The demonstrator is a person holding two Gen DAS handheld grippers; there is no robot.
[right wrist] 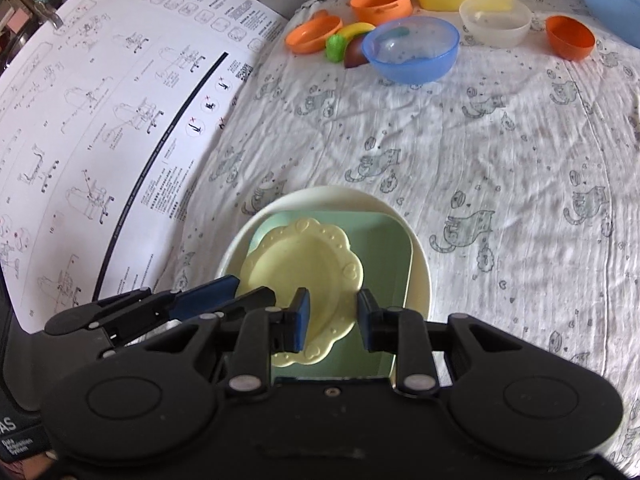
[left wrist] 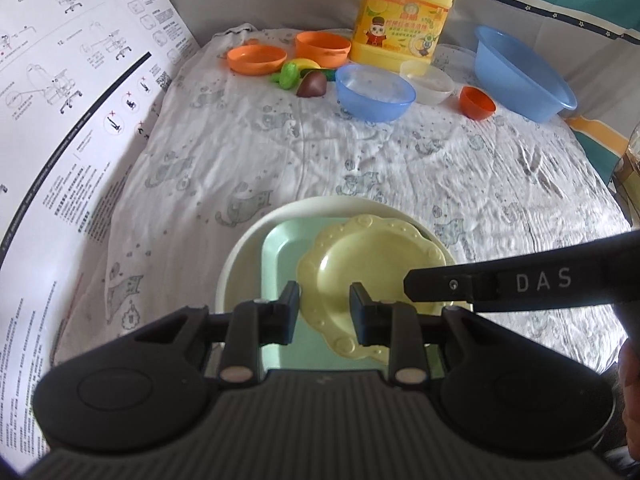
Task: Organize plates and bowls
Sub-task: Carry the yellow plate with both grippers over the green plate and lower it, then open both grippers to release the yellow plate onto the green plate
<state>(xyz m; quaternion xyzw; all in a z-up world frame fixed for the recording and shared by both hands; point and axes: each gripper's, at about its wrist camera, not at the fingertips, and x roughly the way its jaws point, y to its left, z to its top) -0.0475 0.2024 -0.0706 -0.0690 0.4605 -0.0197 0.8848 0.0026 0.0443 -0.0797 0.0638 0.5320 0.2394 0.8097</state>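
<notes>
Left wrist view: both claws hover over a stack of three plates at the near edge of the cat-print cloth point(left wrist: 360, 152).

The pale yellow scalloped plastic plate point(left wrist: 360, 264) lies on a mint green square plate point(left wrist: 280, 256), itself inside a round cream plate point(left wrist: 244, 248). The left claw point(left wrist: 325, 308) and the right claw point(right wrist: 333, 322) each stand narrowly parted above the yellow plate, gripping nothing I can make out. At the far side sit a translucent blue plastic bowl point(left wrist: 374, 90), two orange bowls point(left wrist: 322, 46), a clear bowl point(left wrist: 430, 80), a large blue basin point(left wrist: 520, 76) and a yellow detergent jug point(left wrist: 404, 12). A printed instruction sheet point(left wrist: 60, 100) lies left.
</notes>
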